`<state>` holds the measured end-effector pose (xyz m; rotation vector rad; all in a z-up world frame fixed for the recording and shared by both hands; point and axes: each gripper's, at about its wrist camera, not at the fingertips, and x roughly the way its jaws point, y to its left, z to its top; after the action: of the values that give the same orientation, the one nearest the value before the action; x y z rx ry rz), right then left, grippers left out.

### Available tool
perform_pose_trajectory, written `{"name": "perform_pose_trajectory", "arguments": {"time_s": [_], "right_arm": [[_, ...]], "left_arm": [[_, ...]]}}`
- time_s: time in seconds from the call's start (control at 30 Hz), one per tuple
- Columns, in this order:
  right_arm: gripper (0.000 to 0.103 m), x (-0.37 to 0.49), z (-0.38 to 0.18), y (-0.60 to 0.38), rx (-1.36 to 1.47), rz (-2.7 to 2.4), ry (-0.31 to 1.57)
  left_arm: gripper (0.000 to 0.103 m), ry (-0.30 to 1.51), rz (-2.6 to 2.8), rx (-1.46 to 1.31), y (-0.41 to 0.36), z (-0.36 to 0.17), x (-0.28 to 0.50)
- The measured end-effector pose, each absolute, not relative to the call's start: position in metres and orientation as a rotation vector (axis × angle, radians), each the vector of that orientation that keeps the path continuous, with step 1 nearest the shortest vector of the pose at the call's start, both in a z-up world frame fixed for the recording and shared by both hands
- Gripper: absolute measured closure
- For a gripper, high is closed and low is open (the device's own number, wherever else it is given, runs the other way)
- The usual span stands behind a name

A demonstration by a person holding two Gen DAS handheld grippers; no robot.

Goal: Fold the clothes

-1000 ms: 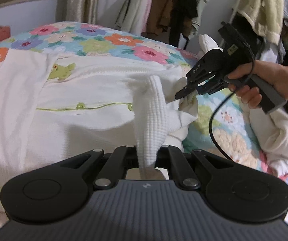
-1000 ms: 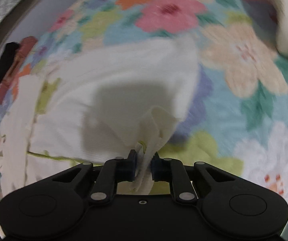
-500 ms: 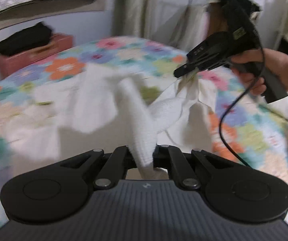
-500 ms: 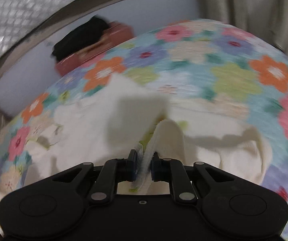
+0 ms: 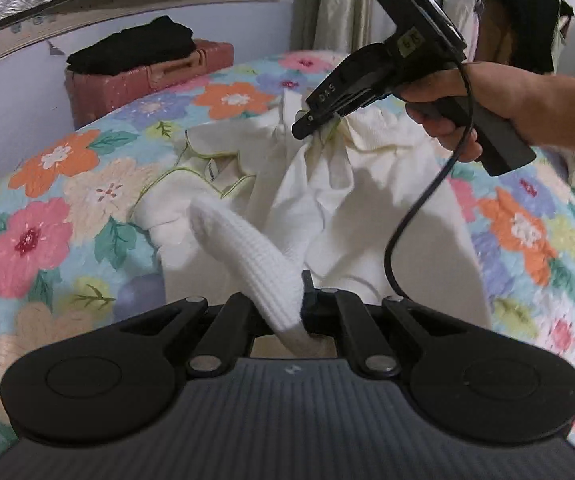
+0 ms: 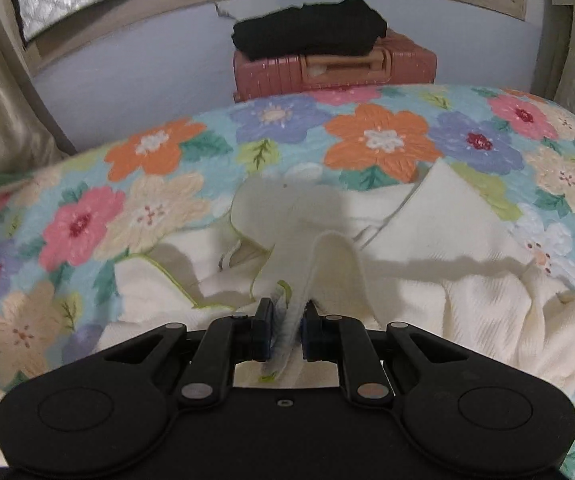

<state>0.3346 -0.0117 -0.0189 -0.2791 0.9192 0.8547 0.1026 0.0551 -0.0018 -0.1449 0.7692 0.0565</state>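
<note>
Two grips carry our cream garment (image 5: 367, 216) above the middle of the floral bedspread (image 5: 59, 216). Nearest us, our left gripper (image 5: 301, 312) is clamped tight on a thick ribbed fold. Our right gripper (image 6: 285, 330) has a thin green-trimmed edge between its jaws, which are opening, and the pads appear to touch the cloth only lightly. We judge that edge could slip out early and drop the cloth in a heap instead of a clean fold. The right gripper's cable (image 5: 419, 208) hangs over the fabric and might snag it. Farther off, beyond the far edge of the bed, a pink suitcase (image 6: 335, 70) bears a black bundle (image 6: 309, 28), well clear of us.
</note>
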Motion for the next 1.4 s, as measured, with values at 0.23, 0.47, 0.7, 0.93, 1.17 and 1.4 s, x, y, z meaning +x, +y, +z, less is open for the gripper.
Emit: {"name": "perform_pose_trajectory", "arguments": {"time_s": [0.23, 0.47, 0.7, 0.93, 1.17, 1.4], "right_arm": [[0.049, 0.306, -0.002, -0.052, 0.088, 0.886, 0.972], [0.048, 0.228, -0.029, -0.091, 0.054, 0.865, 1.045], [0.048, 0.177, -0.064, -0.129, 0.083, 0.954, 1.153], [0.048, 0.142, -0.058, -0.141, -0.052, 0.874, 1.139], [0.047, 0.086, -0.059, -0.12, -0.284, 0.761, 0.976], [0.046, 0.06, -0.08, -0.128, -0.319, 0.651, 0.941]], "left_arm": [[0.099, 0.805, 0.12, -0.192, 0.074, -0.041, 0.088], [0.096, 0.912, 0.119, -0.324, 0.099, -0.071, 0.091], [0.086, 0.953, 0.206, -0.249, 0.106, -0.067, 0.083], [0.075, 0.932, 0.175, -0.446, 0.156, -0.054, 0.068], [0.054, 0.946, 0.197, -0.516, 0.181, -0.07, 0.082], [0.045, 1.013, 0.169, -0.649, 0.18, -0.104, 0.09]]}}
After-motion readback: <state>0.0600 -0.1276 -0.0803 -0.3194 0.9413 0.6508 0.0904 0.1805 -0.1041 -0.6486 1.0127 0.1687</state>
